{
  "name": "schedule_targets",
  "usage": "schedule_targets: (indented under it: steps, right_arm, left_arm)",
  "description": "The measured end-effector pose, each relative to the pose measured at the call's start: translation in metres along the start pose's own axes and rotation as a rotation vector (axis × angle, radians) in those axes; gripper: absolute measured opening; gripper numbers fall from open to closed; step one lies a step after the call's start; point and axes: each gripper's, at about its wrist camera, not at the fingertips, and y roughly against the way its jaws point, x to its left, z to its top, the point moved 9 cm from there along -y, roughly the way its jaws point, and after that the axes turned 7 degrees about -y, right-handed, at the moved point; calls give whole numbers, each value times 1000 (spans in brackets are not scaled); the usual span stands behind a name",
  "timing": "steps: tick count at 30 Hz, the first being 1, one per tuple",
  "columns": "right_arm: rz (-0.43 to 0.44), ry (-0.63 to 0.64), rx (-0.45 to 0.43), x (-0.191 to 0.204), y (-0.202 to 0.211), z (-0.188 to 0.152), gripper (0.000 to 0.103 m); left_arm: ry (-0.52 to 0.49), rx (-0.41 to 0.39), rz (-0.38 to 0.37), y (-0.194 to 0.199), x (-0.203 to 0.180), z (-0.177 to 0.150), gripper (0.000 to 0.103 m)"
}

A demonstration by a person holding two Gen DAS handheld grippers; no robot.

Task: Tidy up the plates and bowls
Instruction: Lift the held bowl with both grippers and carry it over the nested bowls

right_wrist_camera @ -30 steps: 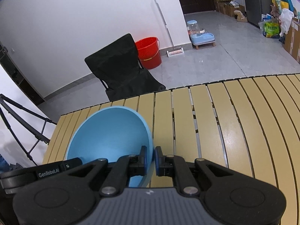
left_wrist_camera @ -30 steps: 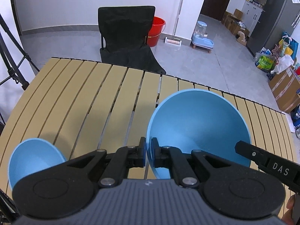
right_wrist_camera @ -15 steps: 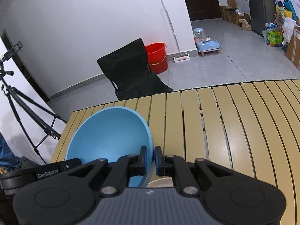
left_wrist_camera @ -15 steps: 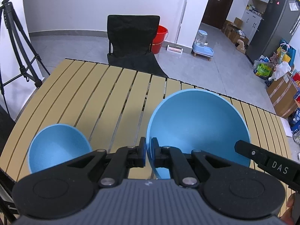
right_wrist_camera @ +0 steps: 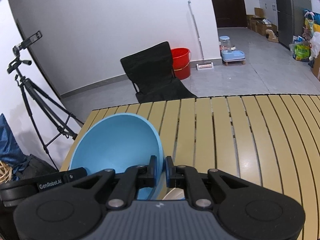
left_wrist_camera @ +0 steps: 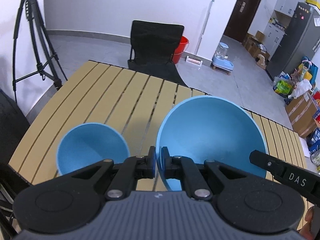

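Mid-carry: large sky-blue plastic bowl pinched by its rim at both sides, left gripper clamped on one edge, right gripper clamped on the opposite edge, bowl apparently held above the slatted tan counter. Probably bound for nesting with the smaller sky-blue plastic bowl resting on the counter, just left. Next: shift left, level the rim, lower gently. Two blue bowls counted; one pale dish edge glimpsed beneath the right gripper, identity unclear.
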Motion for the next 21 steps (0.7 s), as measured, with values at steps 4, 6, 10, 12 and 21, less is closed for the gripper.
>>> schedule_targets:
  steps: [4, 6, 10, 12, 21]
  right_arm:
    - [5, 19, 10, 19, -4, -7, 8]
    - [9, 26, 16, 29, -7, -11, 8]
    - [17, 41, 25, 47, -11, -19, 8]
    - [23, 48, 30, 56, -14, -22, 8]
    - [43, 88, 53, 99, -30, -34, 8]
  left_arm:
    - [20, -7, 5, 8, 19, -2, 6]
    - [31, -10, 9, 11, 29, -3, 6]
    - [53, -17, 19, 16, 48, -5, 6]
    - [62, -21, 23, 18, 57, -5, 6]
    - [112, -29, 46, 23, 99, -9, 6]
